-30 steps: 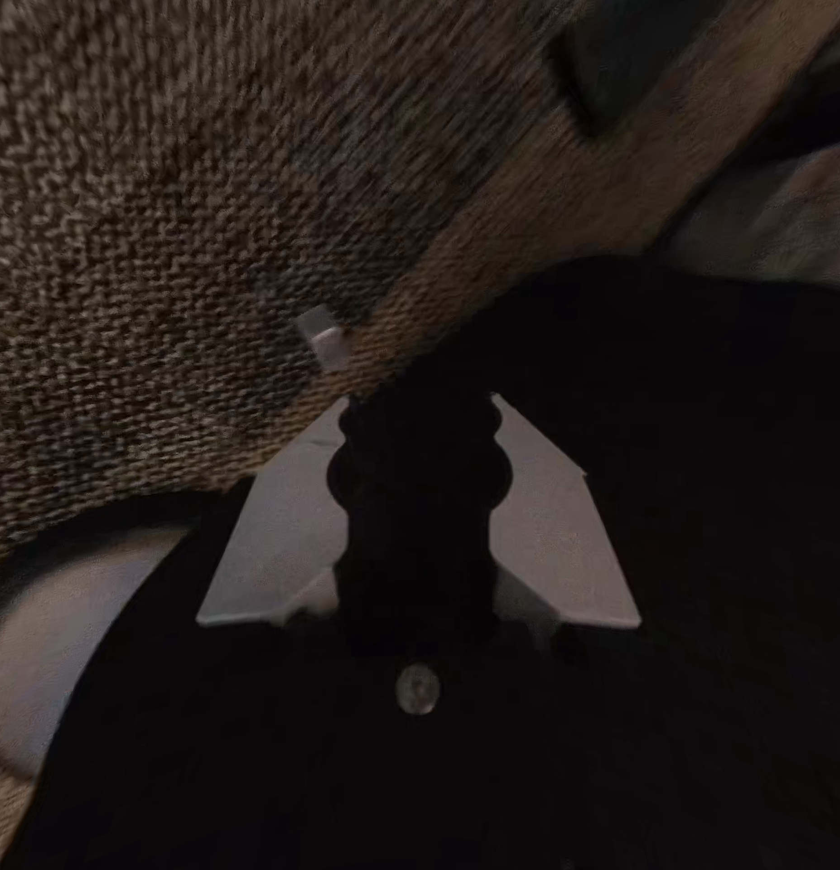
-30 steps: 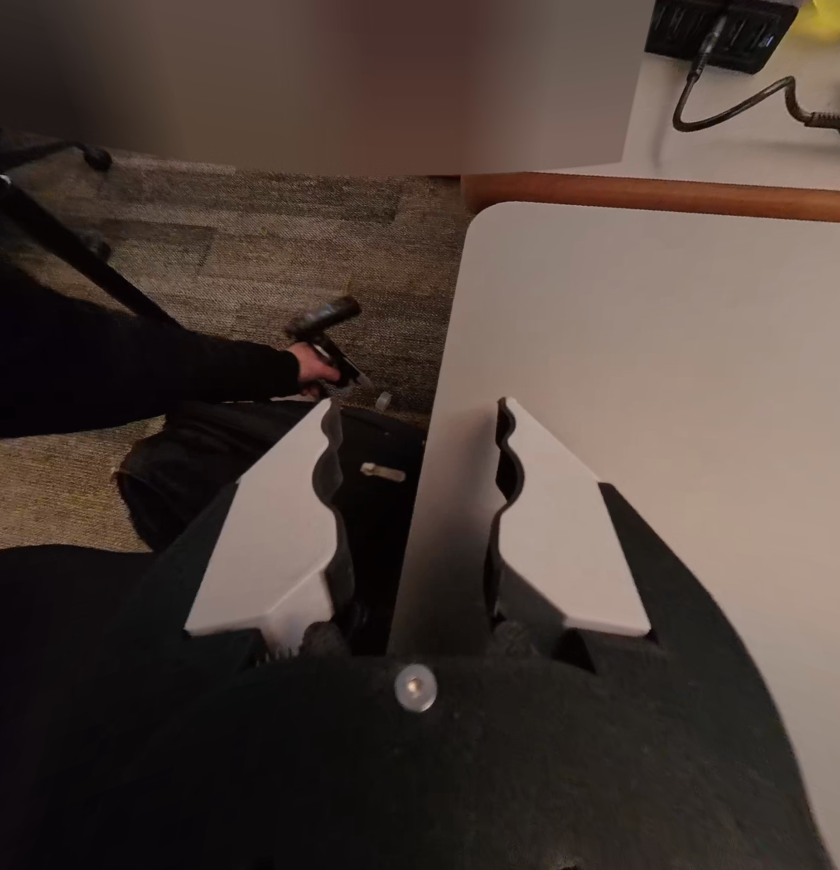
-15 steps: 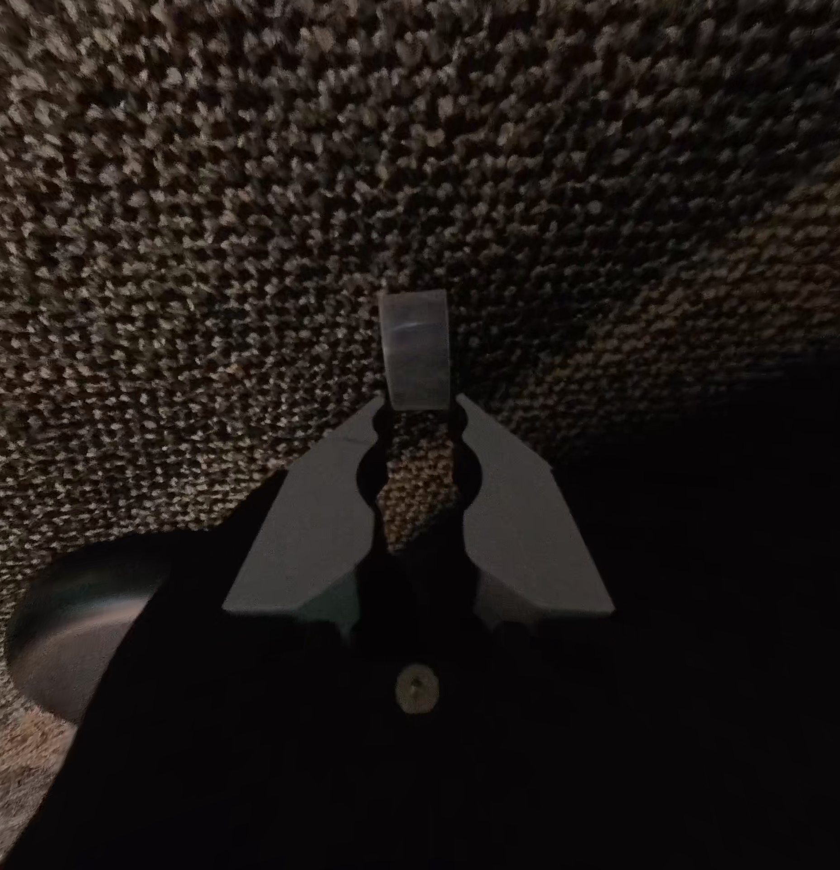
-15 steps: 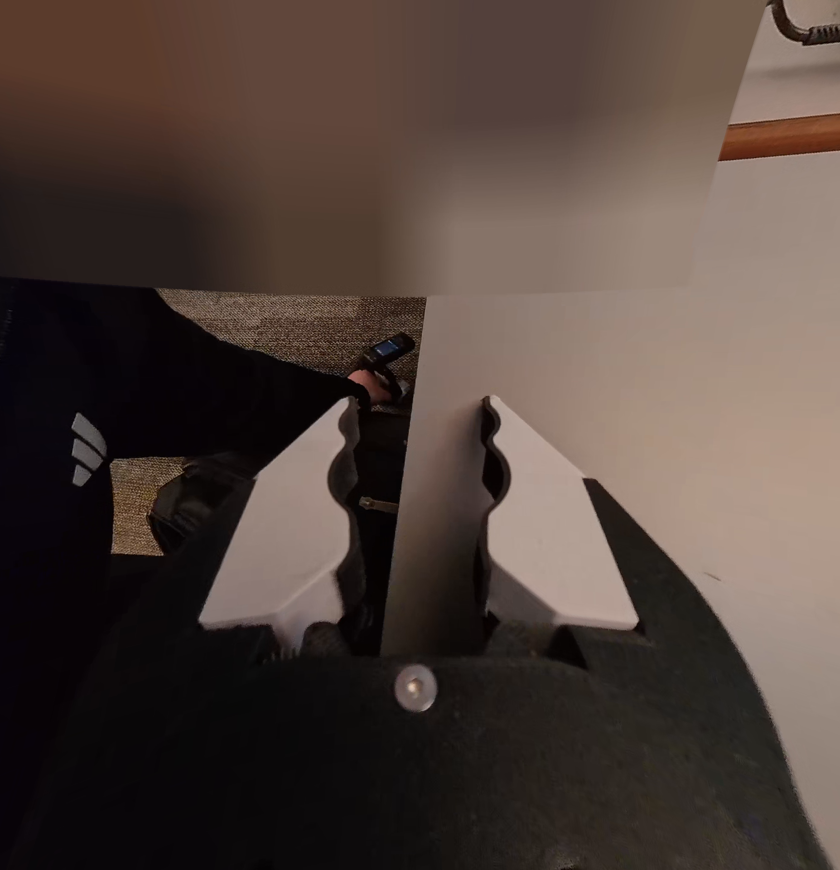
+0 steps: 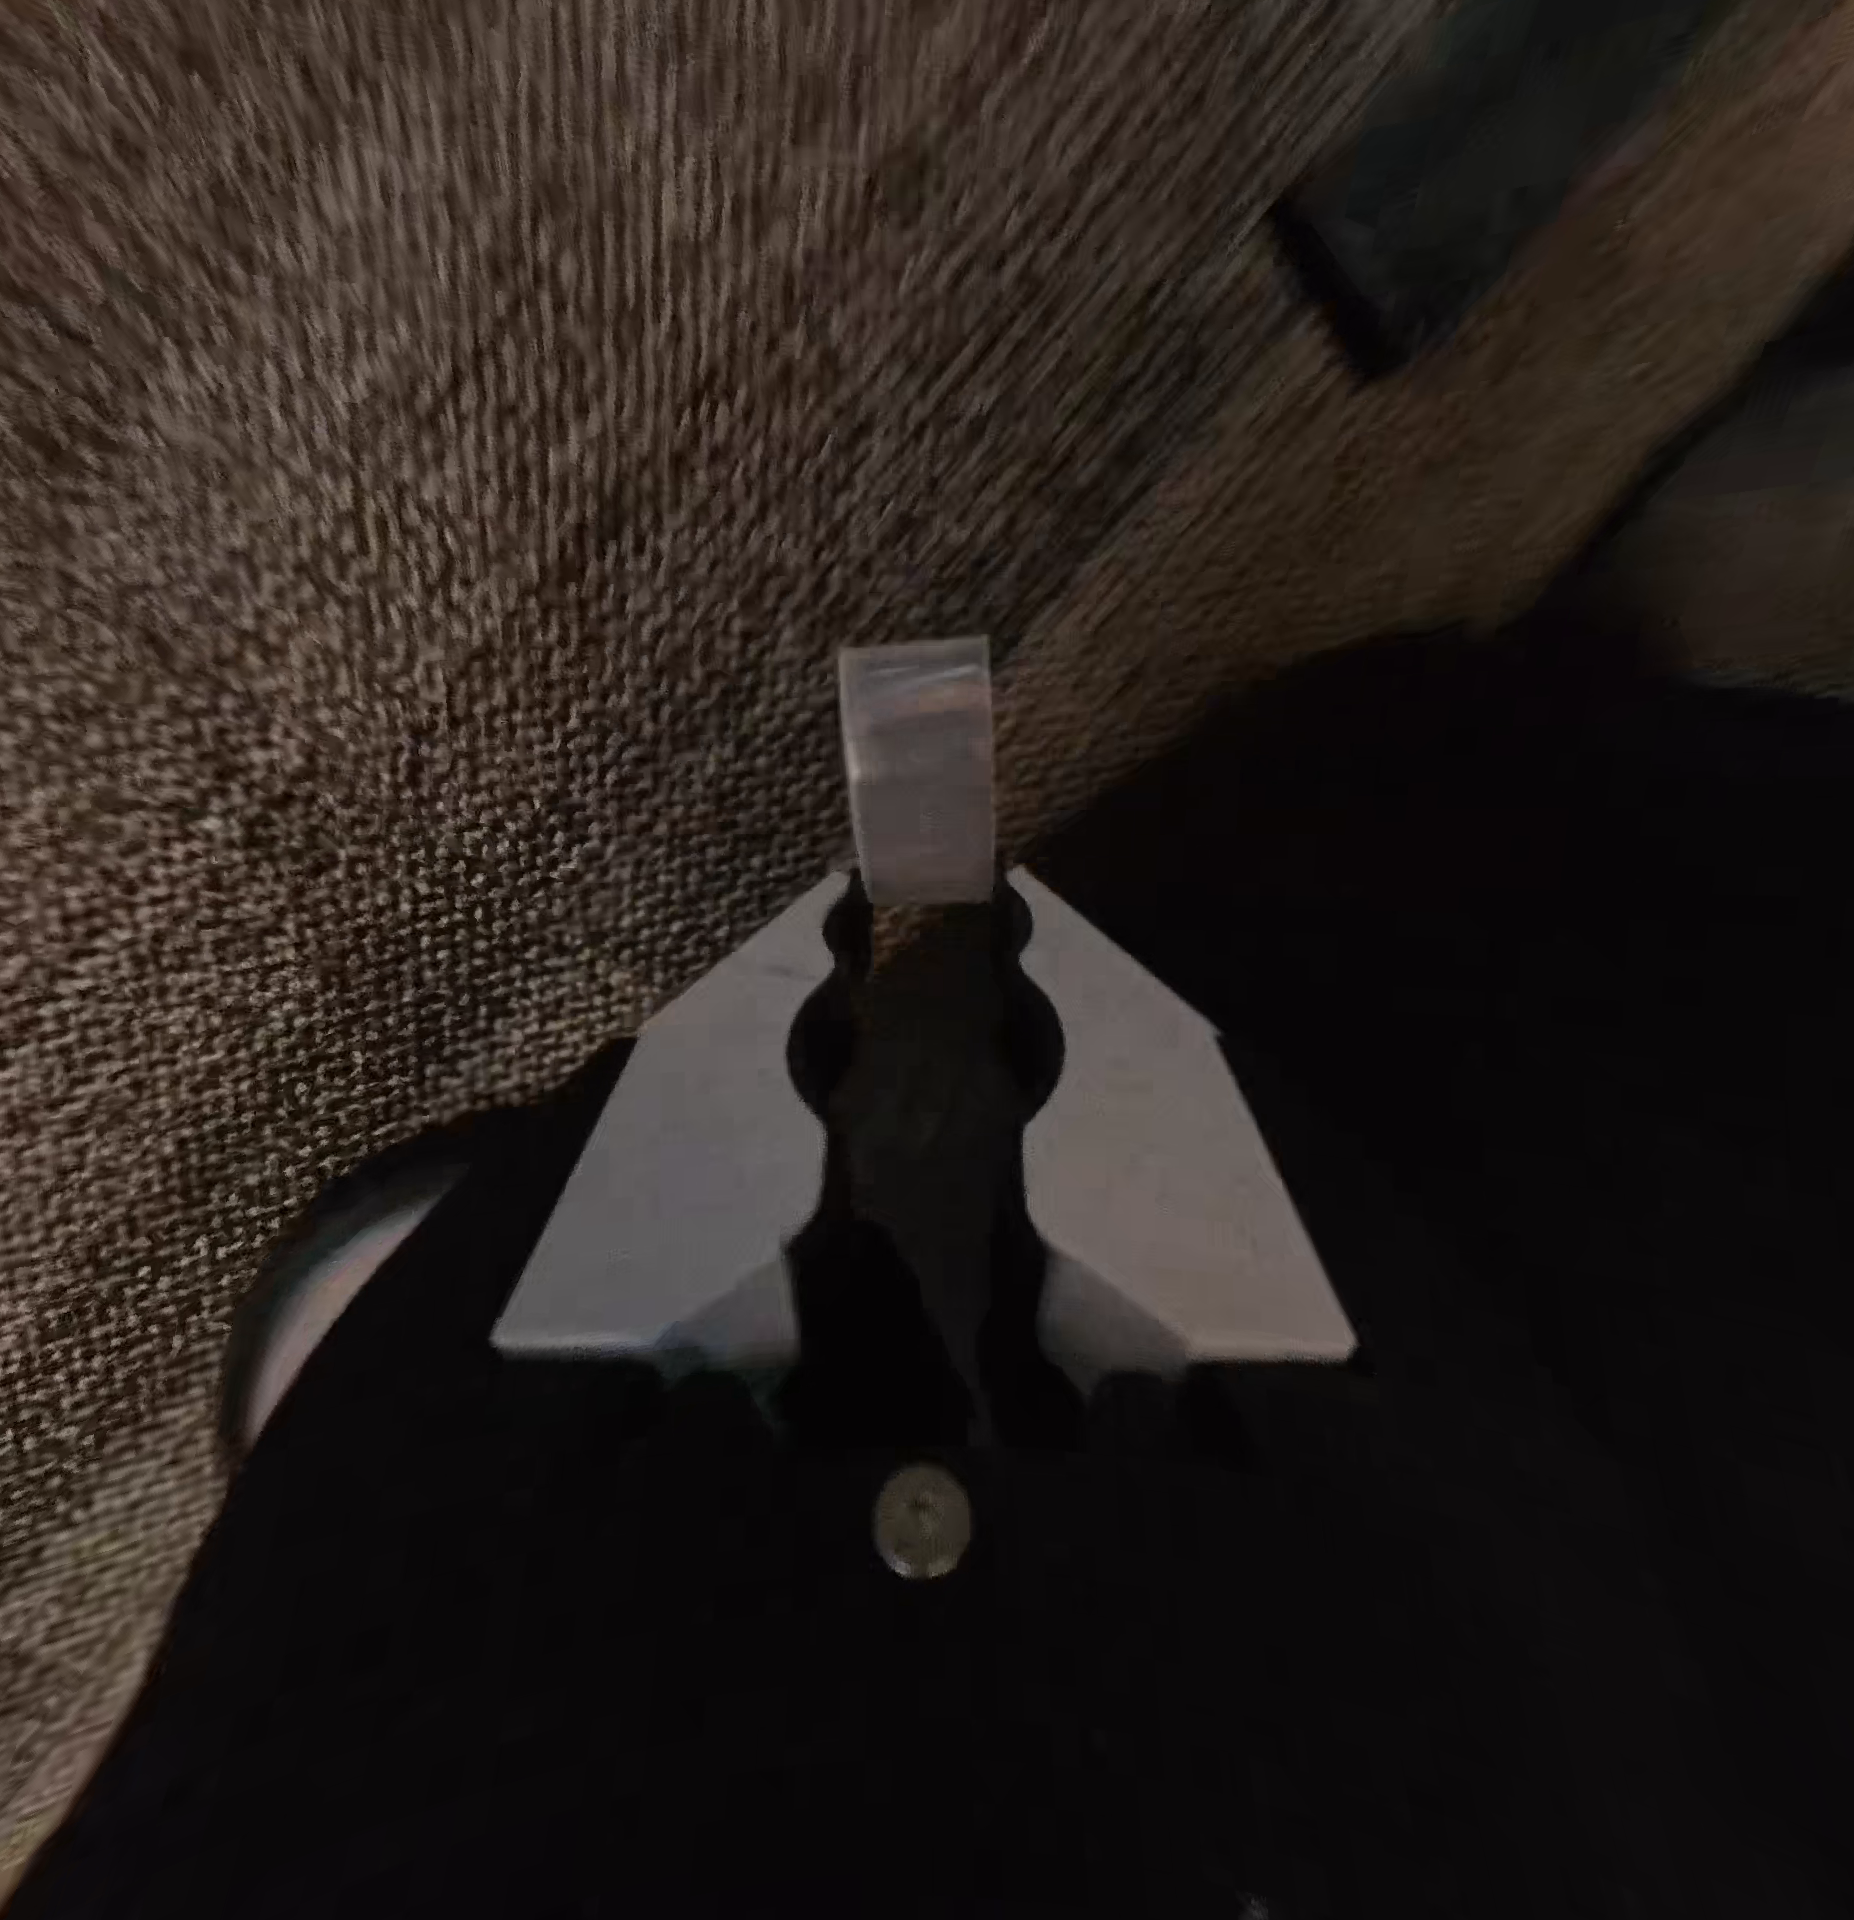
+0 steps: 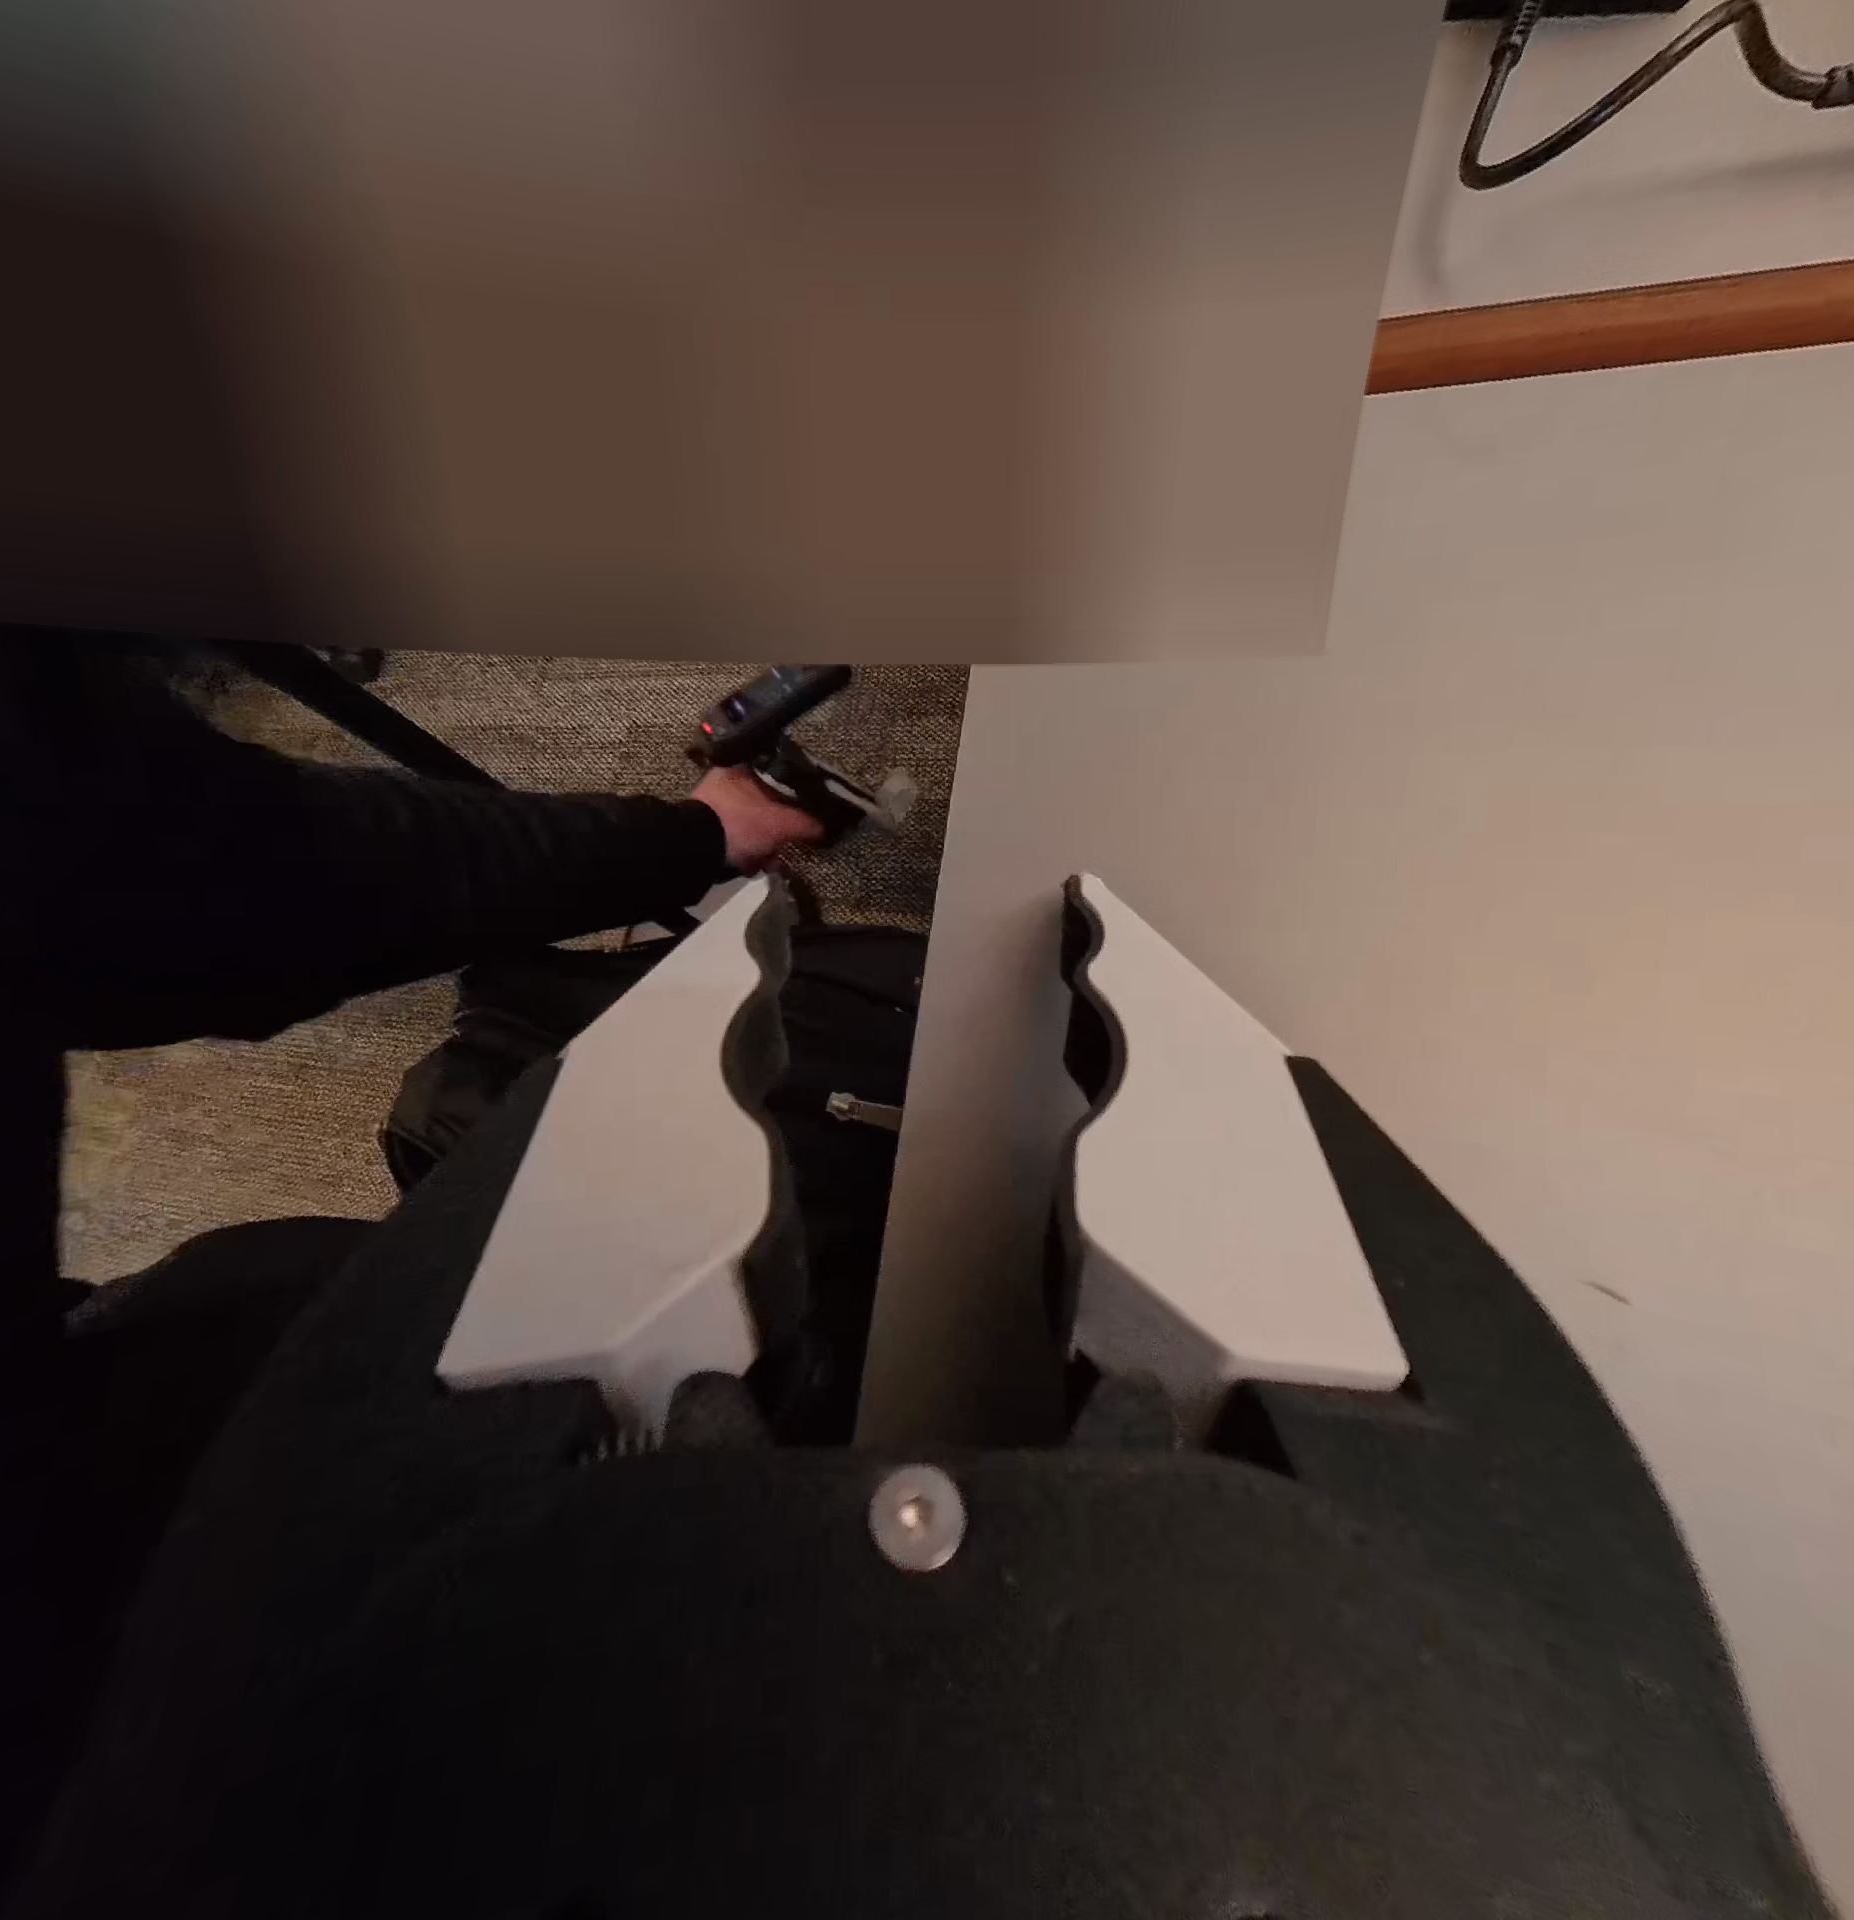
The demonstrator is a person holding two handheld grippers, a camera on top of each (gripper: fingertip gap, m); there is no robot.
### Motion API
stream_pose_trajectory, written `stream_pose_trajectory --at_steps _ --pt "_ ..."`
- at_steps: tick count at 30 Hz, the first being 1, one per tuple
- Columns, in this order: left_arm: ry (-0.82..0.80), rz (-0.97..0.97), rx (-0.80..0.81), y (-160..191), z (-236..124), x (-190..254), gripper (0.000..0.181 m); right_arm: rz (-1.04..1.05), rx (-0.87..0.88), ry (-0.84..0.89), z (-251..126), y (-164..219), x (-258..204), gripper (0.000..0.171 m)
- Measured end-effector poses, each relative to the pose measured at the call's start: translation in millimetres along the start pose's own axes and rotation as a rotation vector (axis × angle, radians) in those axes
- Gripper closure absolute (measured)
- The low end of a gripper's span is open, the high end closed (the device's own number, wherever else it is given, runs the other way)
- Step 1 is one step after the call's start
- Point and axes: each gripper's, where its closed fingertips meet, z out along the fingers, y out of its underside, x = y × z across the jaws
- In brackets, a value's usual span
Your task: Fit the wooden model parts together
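Note:
My left gripper [image 5: 923, 883] is low over the brown carpet [image 5: 383, 623]. It is shut on a small pale flat model part [image 5: 918, 774], which sticks out forward from its fingertips. The right wrist view shows that same left gripper [image 6: 798, 769] in a person's hand near the floor, with the pale part [image 6: 895, 798] at its tip beside the table edge. My right gripper [image 6: 920, 883] is open and empty. It hangs above the left edge of the white table [image 6: 1525, 935], one finger over the table and one over the floor.
A person's dark sleeve [image 6: 383, 862] reaches down to the carpet. A black bag with a metal zip pull [image 6: 861, 1110] lies on the floor under the table edge. A wooden rail [image 6: 1629, 322] and a black cable [image 6: 1588, 94] are at the back right.
The left gripper closed on the pale part lying on the carpet and has lifted it; the carpet now looks farther off and blurred. The right gripper stayed open and tilted slightly.

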Motion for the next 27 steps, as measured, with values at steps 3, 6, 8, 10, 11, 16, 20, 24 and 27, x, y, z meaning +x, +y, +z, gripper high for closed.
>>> stream_pose_trajectory --at_steps 3,6,8,10,11,16,20,24,27 --pt "0.024 0.023 0.129 -38.3 -87.7 41.7 0.160 0.026 0.016 -0.022 -1.5 -2.2 0.1 0.117" --pt "0.064 0.061 0.243 -64.7 -174.0 93.7 0.159 0.027 0.048 -0.025 -4.9 -6.0 0.1 0.117" --pt "0.069 0.121 0.300 -74.6 -225.4 127.2 0.159 0.005 0.076 -0.019 -8.1 -9.2 -1.5 0.115" --pt "0.064 0.186 0.364 -87.2 -277.7 157.9 0.159 -0.015 0.121 -0.007 -13.7 -14.1 -2.4 0.114" --pt "0.066 0.232 0.411 -97.8 -306.7 175.8 0.160 -0.019 0.155 -0.002 -19.2 -16.8 -3.3 0.114" --pt "0.106 0.602 0.620 -161.5 -430.0 295.1 0.160 -0.019 0.244 -0.006 -68.5 1.2 -25.6 0.119" --pt "0.202 0.832 0.598 -195.9 -444.6 399.9 0.160 -0.047 0.252 0.038 -121.9 26.0 -29.1 0.122" --pt "0.144 0.958 0.430 -227.4 -384.1 453.4 0.160 -0.057 0.271 0.081 -178.6 45.6 -25.8 0.123" --pt "0.053 1.076 0.374 -259.8 -348.8 486.9 0.160 -0.046 0.280 0.113 -213.5 65.6 -20.5 0.125"
